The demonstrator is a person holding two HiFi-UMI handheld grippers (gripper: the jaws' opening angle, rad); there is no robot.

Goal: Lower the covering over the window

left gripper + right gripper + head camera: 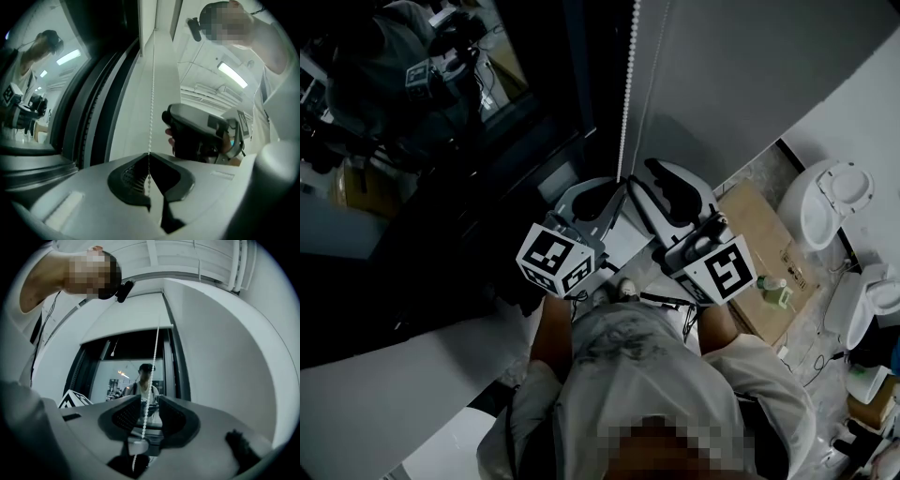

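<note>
A white bead chain [626, 84] hangs down beside the dark window glass [441, 141]. My left gripper [614, 192] is shut on the chain [152, 93], which runs into the pinch of its jaws [149, 159]. My right gripper [654, 187] stands close to the right of the left one, at about the same height. Its jaws [149, 404] are open, and the chain [152, 362] passes freely between them without touching the pads. A small white connector [137, 445] sits on the chain below the jaws. The white blind [126, 319] covers the upper part of the window.
A pale sill [375, 384] runs below the window at the lower left. A grey wall [731, 75] stands to the right of the chain. On the floor to the right lie a cardboard box [764, 244], a green bottle [773, 286] and white fixtures [830, 202].
</note>
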